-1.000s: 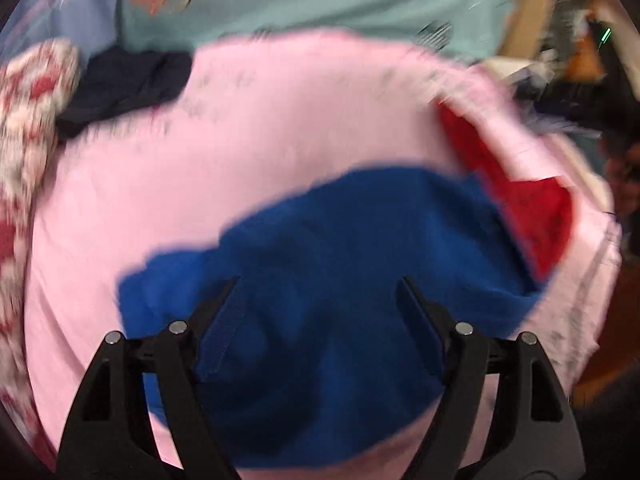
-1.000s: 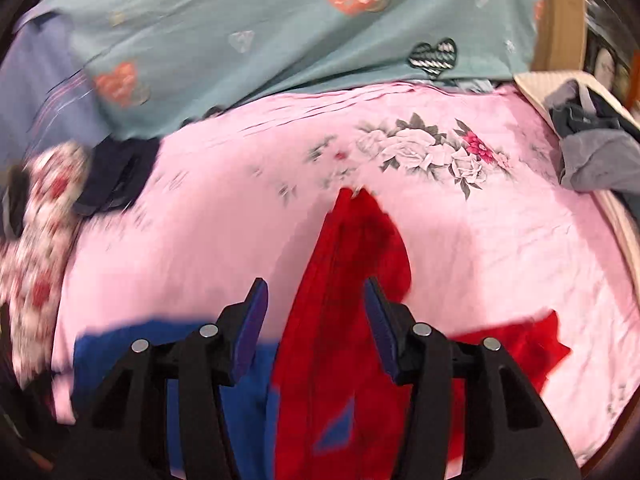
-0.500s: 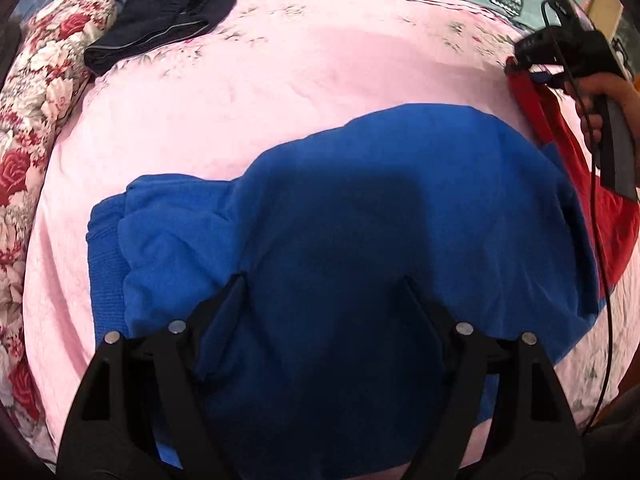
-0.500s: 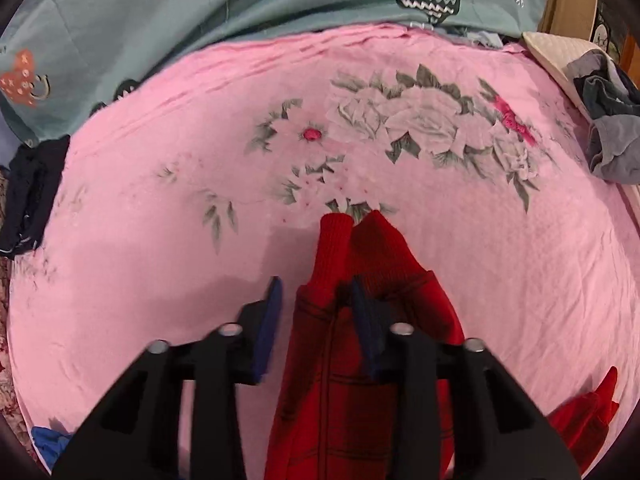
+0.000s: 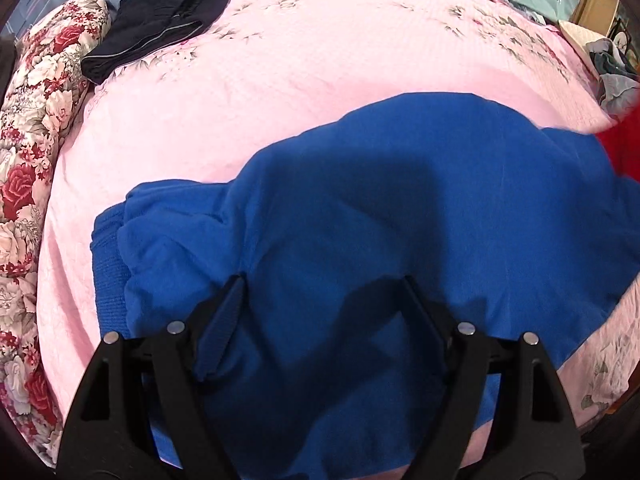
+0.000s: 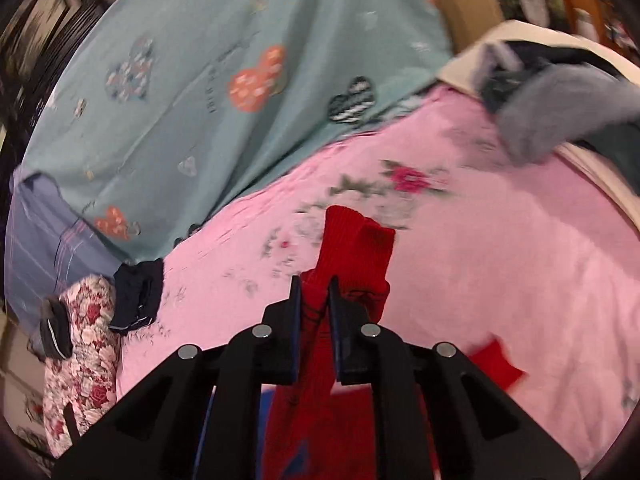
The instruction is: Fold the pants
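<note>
The pants are blue at the waist part [image 5: 400, 208] and red at the legs [image 6: 352, 252], lying on a pink floral bedspread [image 5: 280, 72]. My left gripper [image 5: 320, 280] is open and hovers just above the blue part, its ribbed waistband [image 5: 106, 264] at the left. My right gripper [image 6: 312, 284] is shut on the red leg near its ribbed cuffs and holds it lifted off the bed. A second red piece [image 6: 494, 364] shows at the right. A red strip [image 5: 624, 148] shows at the right edge of the left wrist view.
A folded dark garment [image 5: 160, 28] lies at the bed's far left, next to a rose-patterned quilt roll [image 5: 28, 152]. A teal heart-print cover [image 6: 240, 80] lies at the back. A pile of grey clothes [image 6: 560, 112] sits at the far right.
My right gripper has closed on the red leg cuffs and lifted them off the bed. My left gripper stays open over the blue part; the other hand has left its view.
</note>
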The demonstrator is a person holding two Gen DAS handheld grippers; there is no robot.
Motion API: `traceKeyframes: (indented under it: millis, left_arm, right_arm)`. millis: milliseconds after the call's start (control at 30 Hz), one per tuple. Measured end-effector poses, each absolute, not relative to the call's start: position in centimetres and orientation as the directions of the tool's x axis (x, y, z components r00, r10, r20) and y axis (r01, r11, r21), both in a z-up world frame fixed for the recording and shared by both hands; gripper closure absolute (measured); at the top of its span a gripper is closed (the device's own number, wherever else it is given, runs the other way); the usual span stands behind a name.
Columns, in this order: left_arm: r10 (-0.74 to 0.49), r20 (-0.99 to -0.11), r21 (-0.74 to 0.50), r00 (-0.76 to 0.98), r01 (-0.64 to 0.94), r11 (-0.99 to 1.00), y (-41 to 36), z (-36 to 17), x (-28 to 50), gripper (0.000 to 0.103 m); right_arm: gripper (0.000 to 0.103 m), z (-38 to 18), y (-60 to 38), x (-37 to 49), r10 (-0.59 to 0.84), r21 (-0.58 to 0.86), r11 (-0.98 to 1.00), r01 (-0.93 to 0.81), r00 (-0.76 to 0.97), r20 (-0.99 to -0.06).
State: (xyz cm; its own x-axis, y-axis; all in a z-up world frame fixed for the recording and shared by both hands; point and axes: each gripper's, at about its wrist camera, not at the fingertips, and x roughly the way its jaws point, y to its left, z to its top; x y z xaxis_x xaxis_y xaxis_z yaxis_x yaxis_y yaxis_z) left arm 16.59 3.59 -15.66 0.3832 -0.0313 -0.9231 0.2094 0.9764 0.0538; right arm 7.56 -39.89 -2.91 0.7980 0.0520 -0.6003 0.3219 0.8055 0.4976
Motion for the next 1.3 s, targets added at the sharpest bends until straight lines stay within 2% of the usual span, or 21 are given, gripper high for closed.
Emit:
traceKeyframes:
  millis: [167,267,300,500,633,733,767,867,933,1000,1133,1300]
  left_arm:
    - [0.015,-0.923,0.105,0.384,0.216,0.971,2.8,-15.7,16.6,0.019]
    - [0.021,-0.928,0.106,0.373,0.209,0.972,2.9,-15.7,16.8,0.018]
    - [0.026,-0.928,0.111,0.372,0.207,0.972,2.8,-15.7,16.8,0.017]
    - [0.055,-0.927,0.145,0.371,0.219,0.965,2.5,-15.5,16.8,0.015]
    - [0.091,-0.913,0.193,0.397,0.224,0.955,2.8,-15.2,16.6,0.015]
    - [0.100,-0.903,0.213,0.419,0.233,0.949,3.2,-15.3,16.5,0.015]
    - [0.098,-0.900,0.216,0.424,0.240,0.946,3.3,-15.5,16.5,0.015]
    - [0.098,-0.894,0.220,0.437,0.238,0.946,3.5,-15.5,16.8,0.014]
    - [0.094,-0.898,0.206,0.430,0.221,0.953,3.9,-14.7,17.1,0.015]
    - [0.103,-0.868,0.222,0.485,0.195,0.956,4.7,-12.6,16.3,0.015]
    - [0.156,-0.819,0.235,0.552,0.075,0.969,9.4,-9.4,14.4,0.014]
    - [0.226,-0.824,0.233,0.520,-0.053,0.971,15.4,-9.7,12.8,0.014]
  right_arm:
    - [0.091,-12.9,-45.4,2.1,0.089,0.556,0.671,0.490,0.691,-0.717]
    - [0.091,-15.7,-45.9,0.8,0.127,0.576,0.647,0.499,0.675,-0.727]
    - [0.083,-16.2,-46.0,0.6,0.144,0.587,0.638,0.499,0.671,-0.727]
    - [0.073,-14.9,-47.2,-0.8,0.192,0.647,0.581,0.493,0.689,-0.698]
    - [0.073,-11.1,-46.3,0.1,0.139,0.608,0.676,0.418,0.737,-0.661]
    - [0.073,-10.1,-45.1,1.9,0.181,0.598,0.734,0.323,0.755,-0.630]
    - [0.073,-10.7,-44.7,3.0,0.209,0.592,0.746,0.305,0.737,-0.643]
    - [0.073,-14.8,-44.5,5.7,0.191,0.494,0.776,0.392,0.601,-0.776]
    - [0.074,-15.1,-44.8,5.9,0.198,0.511,0.748,0.424,0.592,-0.781]
    - [0.071,-13.2,-44.2,5.9,0.189,0.506,0.747,0.430,0.593,-0.783]
    - [0.067,-8.1,-38.5,6.6,0.205,0.454,0.859,0.235,0.655,-0.727]
    - [0.067,-5.9,-24.3,9.8,0.431,0.388,0.900,-0.200,0.555,-0.712]
